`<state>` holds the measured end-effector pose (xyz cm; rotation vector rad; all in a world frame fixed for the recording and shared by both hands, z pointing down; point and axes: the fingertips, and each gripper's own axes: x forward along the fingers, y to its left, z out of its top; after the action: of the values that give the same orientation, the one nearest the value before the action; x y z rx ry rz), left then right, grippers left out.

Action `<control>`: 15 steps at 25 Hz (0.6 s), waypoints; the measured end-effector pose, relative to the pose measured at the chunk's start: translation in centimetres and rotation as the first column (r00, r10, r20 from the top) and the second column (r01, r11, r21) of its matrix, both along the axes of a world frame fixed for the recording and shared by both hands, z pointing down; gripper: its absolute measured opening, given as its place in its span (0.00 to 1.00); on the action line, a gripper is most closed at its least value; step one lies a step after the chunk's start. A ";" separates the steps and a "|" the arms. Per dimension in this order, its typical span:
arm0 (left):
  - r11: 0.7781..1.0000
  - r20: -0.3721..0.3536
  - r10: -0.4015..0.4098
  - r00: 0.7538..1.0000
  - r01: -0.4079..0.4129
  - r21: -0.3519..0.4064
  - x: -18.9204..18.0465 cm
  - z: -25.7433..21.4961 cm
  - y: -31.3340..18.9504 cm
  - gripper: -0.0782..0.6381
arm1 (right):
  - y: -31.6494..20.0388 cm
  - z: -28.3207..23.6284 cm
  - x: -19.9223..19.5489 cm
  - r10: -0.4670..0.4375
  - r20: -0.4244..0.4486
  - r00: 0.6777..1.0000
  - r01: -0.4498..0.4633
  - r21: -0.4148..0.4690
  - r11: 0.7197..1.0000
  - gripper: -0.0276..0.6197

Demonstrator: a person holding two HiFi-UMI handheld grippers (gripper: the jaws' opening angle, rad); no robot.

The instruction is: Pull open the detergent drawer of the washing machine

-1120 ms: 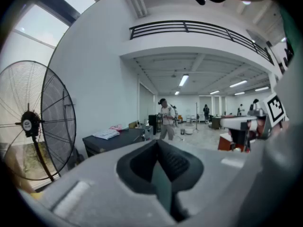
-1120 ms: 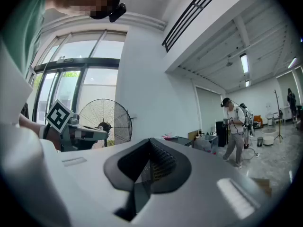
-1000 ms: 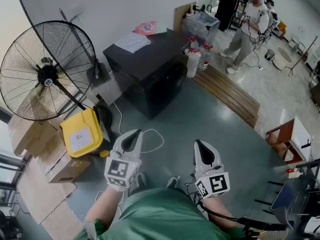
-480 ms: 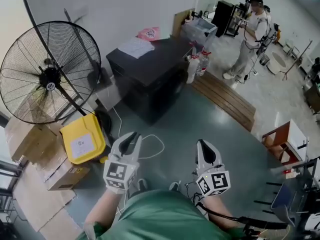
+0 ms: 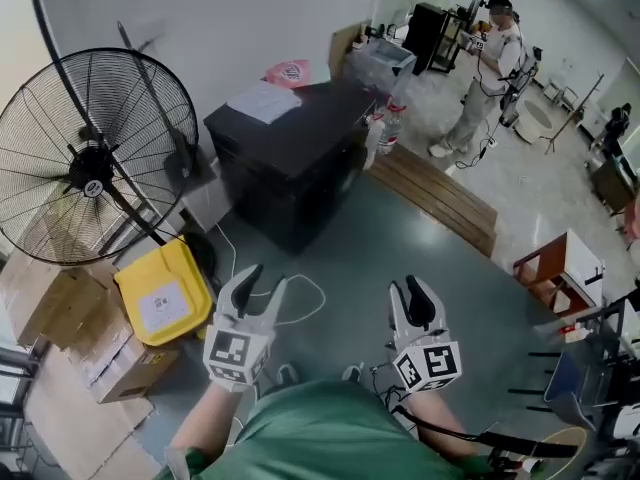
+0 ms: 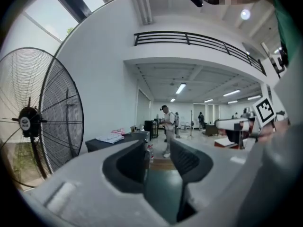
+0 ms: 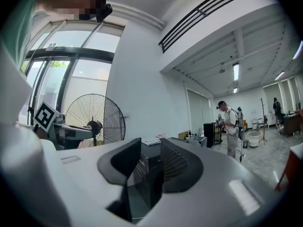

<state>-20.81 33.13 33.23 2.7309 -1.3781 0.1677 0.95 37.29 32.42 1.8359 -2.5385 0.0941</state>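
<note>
The left gripper and right gripper have just been opening, the 2 pairs of jaws apart on nothing (left wider). Only the head view shows the yellow bin, its white label unreadable; I cannot tell where the washing machine is.

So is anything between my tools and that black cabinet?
Nothing visible. Only bare floor with a white cable lies between the black cabinet and the left tool and right tool, whose jaws have just been opening, empty.

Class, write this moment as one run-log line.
left gripper: jaws just opened, empty | right gripper: jaws just opened, empty | black cabinet: ahead, untouched | task: not started
</note>
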 end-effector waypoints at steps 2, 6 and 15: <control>1.000 0.002 0.018 1.000 -0.018 0.000 -0.9 0.2 -0.2 0.35 | 0.0 0.1 -1.1 0.009 -0.018 1.000 -0.009 0.001 1.000 0.22; 0.999 0.007 0.038 0.999 -0.038 -0.002 -3.2 0.8 -0.8 0.35 | -0.3 0.3 -3.5 0.020 -0.041 0.999 -0.019 0.012 1.000 0.22; 0.997 0.002 0.056 0.998 -0.056 -0.046 -3.9 2.4 -2.5 0.35 | -1.5 1.6 -4.6 0.020 -0.038 0.999 -0.021 -0.034 0.999 0.22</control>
<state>-24.69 30.61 35.63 2.7349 -1.2824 0.2041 -3.62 35.82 34.04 1.8335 -2.4775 0.1012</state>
